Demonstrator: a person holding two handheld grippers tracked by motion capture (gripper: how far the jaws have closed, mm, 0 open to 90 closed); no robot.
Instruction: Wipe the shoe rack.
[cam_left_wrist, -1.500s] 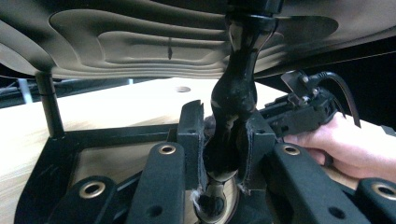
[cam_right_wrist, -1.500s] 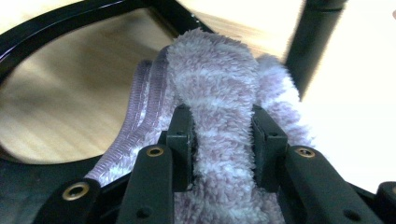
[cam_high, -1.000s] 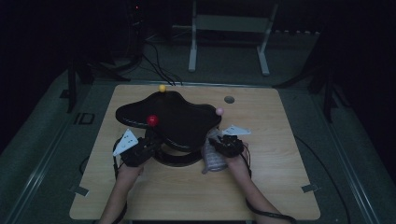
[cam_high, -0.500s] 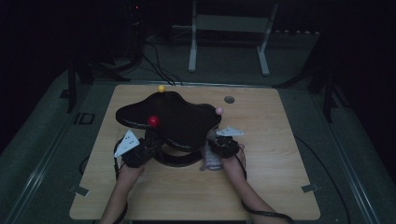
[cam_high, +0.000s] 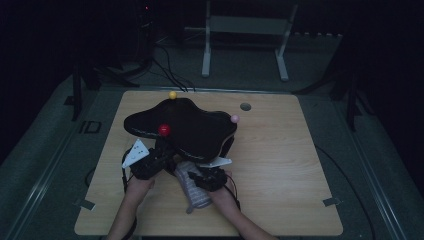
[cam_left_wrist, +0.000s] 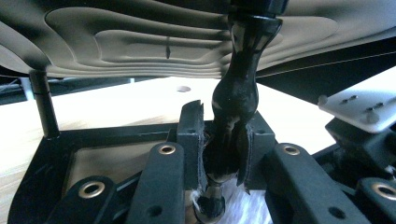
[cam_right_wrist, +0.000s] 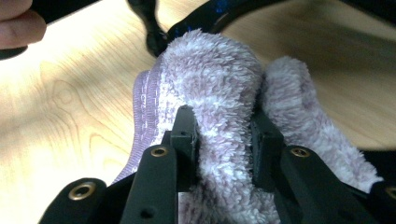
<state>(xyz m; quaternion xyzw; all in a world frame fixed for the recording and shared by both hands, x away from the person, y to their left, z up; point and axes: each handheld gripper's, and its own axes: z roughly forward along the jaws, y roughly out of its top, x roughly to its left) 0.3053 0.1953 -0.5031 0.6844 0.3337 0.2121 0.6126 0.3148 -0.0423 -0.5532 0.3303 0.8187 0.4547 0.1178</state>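
My left gripper (cam_left_wrist: 223, 161) clamps the black turned-wood leg (cam_left_wrist: 236, 100); my right gripper (cam_right_wrist: 223, 140), jaws just easing, pinches the fluffy lilac towel (cam_right_wrist: 219, 84). Near the table's front edge (cam_high: 210, 231), the towel could slip free.

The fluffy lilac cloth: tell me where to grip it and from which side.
Grip the fluffy lilac cloth on its raised folded hump, coming from the person's edge of the table, low and level. The bunched pile is thick enough for the pads to pinch from both sides, as the right tongs do, and the stitched hem is flat.

Light wooden table (cam_high: 280, 165), black stand (cam_high: 190, 127) on it, purple fleecy cloth (cam_high: 192, 187) alongside
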